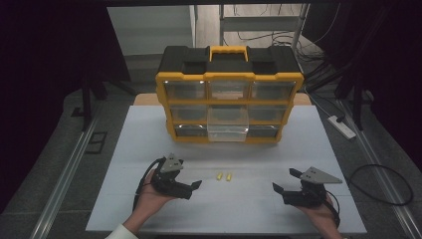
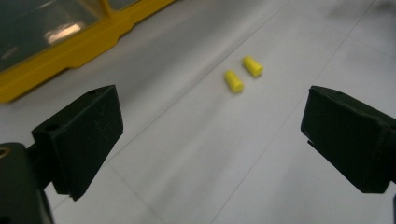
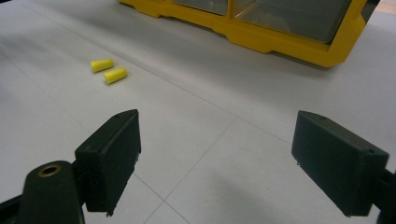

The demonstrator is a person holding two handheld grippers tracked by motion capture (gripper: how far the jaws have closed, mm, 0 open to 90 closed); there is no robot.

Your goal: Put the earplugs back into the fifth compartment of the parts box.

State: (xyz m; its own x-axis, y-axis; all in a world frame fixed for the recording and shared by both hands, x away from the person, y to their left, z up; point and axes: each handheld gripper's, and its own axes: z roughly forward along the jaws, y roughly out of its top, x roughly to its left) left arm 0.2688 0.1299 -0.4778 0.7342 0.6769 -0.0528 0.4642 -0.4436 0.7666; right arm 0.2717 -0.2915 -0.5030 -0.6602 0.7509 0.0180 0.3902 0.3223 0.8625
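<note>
No legible text — no labels.

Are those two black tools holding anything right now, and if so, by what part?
Nothing is held. The left tool and right tool are both open and empty; the two yellow earplugs lie on the table between them.

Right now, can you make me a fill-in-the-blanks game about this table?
1. The number of yellow earplugs lying on the table is ____.
2. The jaws of the left gripper and the right gripper are both ____.
3. The organizer has one clear drawer pulled out, in its ____ column.
4. The handle on top of the organizer is coloured ____.

Missing words: two; open; middle; yellow
</note>
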